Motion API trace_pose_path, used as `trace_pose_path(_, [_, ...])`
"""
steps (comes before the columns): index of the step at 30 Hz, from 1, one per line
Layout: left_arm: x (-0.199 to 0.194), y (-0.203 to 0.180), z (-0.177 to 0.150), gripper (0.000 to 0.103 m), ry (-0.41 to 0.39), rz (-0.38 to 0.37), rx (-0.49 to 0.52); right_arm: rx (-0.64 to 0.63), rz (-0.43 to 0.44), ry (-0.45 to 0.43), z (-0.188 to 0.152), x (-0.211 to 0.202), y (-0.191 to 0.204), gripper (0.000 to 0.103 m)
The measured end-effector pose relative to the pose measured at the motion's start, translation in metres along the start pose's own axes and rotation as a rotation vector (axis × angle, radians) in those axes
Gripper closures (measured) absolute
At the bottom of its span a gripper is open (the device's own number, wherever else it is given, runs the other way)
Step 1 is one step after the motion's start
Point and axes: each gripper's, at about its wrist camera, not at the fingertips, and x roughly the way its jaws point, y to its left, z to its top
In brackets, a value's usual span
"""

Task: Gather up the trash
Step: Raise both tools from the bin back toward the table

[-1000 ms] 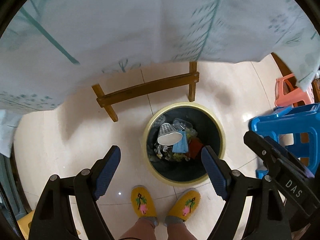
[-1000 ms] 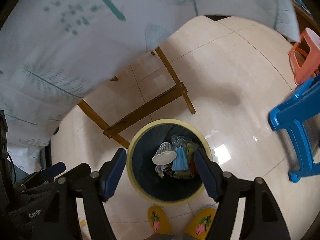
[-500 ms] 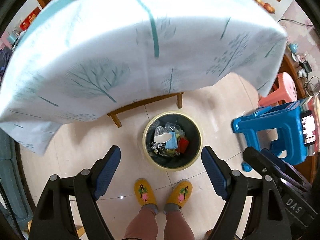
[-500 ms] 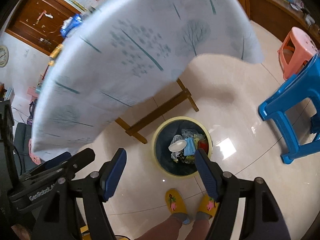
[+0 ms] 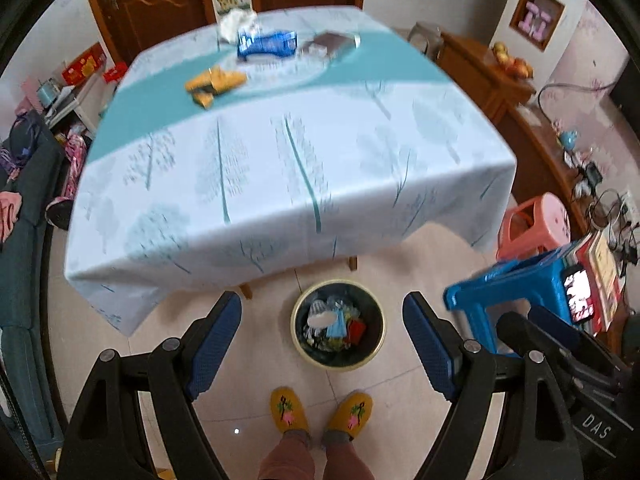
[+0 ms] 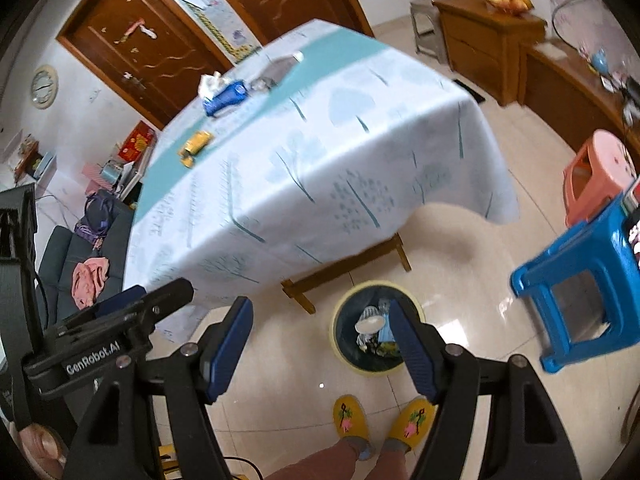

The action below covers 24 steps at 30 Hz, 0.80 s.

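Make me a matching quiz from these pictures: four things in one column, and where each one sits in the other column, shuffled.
Things:
1. yellow wrapper
2. paper cup
3. phone
4. yellow slippers

Places:
A. inside the trash bin
B. on the floor tiles
C. on the tablecloth
D. on the blue stool

Pairs: 1-C, 2-A, 3-D, 4-B

Tree-print pale tablecloth (image 5: 280, 168), yellow-rimmed bin (image 5: 338, 364), seemingly orange wrapper (image 5: 216, 82)
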Motion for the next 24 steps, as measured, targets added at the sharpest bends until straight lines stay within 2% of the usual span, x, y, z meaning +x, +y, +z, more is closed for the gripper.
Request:
trace_pose_path(5, [-0.033, -0.003, 0.017, 0.022, -0.070, 0.016, 0.000, -0.040, 0.026, -0.035, 0.016, -0.023, 0.011, 0.032])
trace_pose_path(14, [-0.064, -0.011, 0.047, 0.022, -0.163, 0.045, -0.014, -0.125, 0.072, -0.097, 0.052, -0.050, 0.032, 0.032])
trace_pose_path(24, [-0.071, 0.017, 0.076, 0.022, -0.208, 0.081, -0.096, -0.242, 0.124, -0.123, 0.098, -0.037, 0.066, 0.032])
